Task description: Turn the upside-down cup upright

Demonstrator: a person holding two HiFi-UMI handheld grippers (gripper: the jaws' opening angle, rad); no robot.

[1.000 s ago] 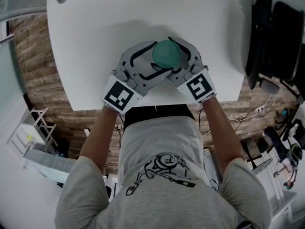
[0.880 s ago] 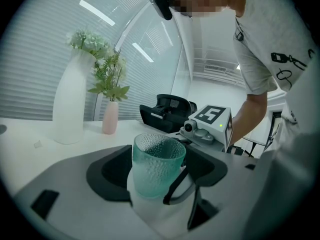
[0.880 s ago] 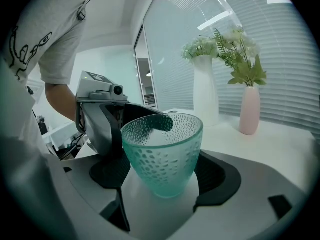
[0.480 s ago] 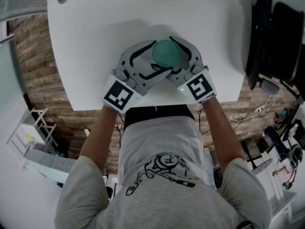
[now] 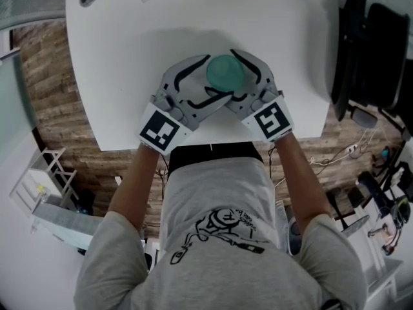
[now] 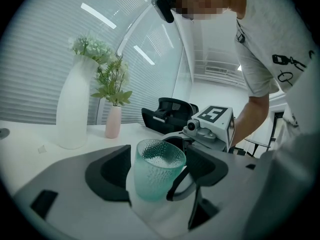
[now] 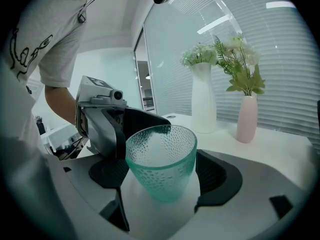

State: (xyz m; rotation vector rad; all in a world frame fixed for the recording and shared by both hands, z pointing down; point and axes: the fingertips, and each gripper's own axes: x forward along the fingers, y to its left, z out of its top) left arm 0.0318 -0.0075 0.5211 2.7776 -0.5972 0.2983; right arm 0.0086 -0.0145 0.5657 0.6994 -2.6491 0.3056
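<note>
The cup (image 5: 226, 73) stands on the desk (image 5: 122, 50) with its mouth up and its long axis vertical. It sits right in the throat of both tongs at once. The left tongs (image 6: 159, 166) reach in from one side and the right tongs (image 7: 161, 171) from the other, so the two pairs of jaws cross around the same cup, and neither hand is the nearer.

The right tongs have just been opening and now stand at their widest. The cup is between the pads but looks let go. The left tongs are also spread wide round the cup, with a pad close by on each side of it. Whether those pads press on the glass or only flank it cannot be told from either view.

Since the rim already faces up and the base looks to be down on the desk, the turning itself seems done. What remains is likely only getting clear. That depends on one thing: the cup is straight ahead of each pair of jaws, along their own line. Each tongs should therefore back straight out along that line, towards the person. A sideways pull would drag a pad or a jaw tip across the wall of a tall, light cup and could tip it over
</note>
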